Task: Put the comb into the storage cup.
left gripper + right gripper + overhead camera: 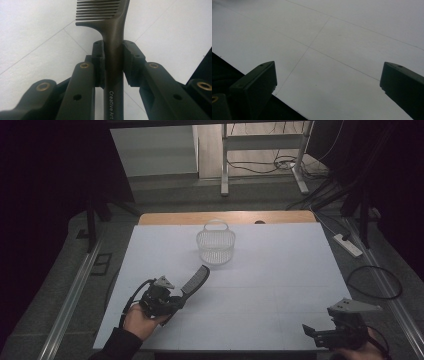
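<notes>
From the high view, the left tool (pixel 176 301) is pinching the handle of a dark comb (pixel 195 280). The comb is lifted a bit and its teeth end points toward the little white wire basket (pixel 216 246), which stands on the white counter (pixel 280 270) some way past the comb. The basket looks empty. The right tool (pixel 310 332) waits far off to the side of the basket, near the counter's front edge.

In the left gripper view, the two jaws squeeze the comb (pixel 113 50) from both sides.

In the right gripper view, the jaws are spread wide with nothing between them.

So the picking up looks done. I think the comb must still travel to the basket and go in.
</notes>
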`<control>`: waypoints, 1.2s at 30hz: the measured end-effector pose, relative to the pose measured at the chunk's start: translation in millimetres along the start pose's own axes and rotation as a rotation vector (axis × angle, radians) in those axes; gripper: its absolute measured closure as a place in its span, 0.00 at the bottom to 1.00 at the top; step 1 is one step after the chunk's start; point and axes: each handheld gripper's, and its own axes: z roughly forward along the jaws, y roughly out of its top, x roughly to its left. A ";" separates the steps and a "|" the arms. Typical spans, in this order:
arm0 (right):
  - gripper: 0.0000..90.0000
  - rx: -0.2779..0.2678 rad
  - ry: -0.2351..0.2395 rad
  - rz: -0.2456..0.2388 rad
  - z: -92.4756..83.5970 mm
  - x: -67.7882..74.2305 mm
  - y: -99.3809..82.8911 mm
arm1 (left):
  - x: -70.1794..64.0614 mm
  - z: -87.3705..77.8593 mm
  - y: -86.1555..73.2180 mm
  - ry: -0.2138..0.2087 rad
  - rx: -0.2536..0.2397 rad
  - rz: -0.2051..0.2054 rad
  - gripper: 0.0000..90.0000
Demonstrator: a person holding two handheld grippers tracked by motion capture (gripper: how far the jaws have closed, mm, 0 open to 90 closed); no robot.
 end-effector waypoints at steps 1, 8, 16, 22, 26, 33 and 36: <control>0.01 -0.001 0.001 -0.001 -0.1 0.1 0.0 | -0.6 -0.4 0.1 -0.002 -0.006 0.003 0.81; 0.00 -0.011 0.014 -0.018 -0.6 1.0 0.4 | -4.9 -2.9 1.7 -0.003 -0.035 0.028 0.81; 0.00 -0.047 0.037 -0.025 0.3 4.1 4.7 | -9.4 -6.1 2.7 0.016 -0.068 0.055 0.81; 0.00 -0.072 0.054 -0.036 -0.1 4.1 10.2 | -12.2 -8.3 3.5 0.029 -0.090 0.067 0.81; 0.00 -0.098 0.077 -0.039 -0.5 4.3 14.6 | -14.3 -8.3 4.2 0.016 -0.099 0.082 0.81; 0.00 -0.128 0.122 -0.044 3.5 3.7 24.4 | -17.9 -10.1 5.7 0.002 -0.131 0.096 0.81; 0.00 -0.143 0.146 -0.042 5.2 3.3 28.4 | -19.3 -11.3 6.5 0.000 -0.147 0.101 0.81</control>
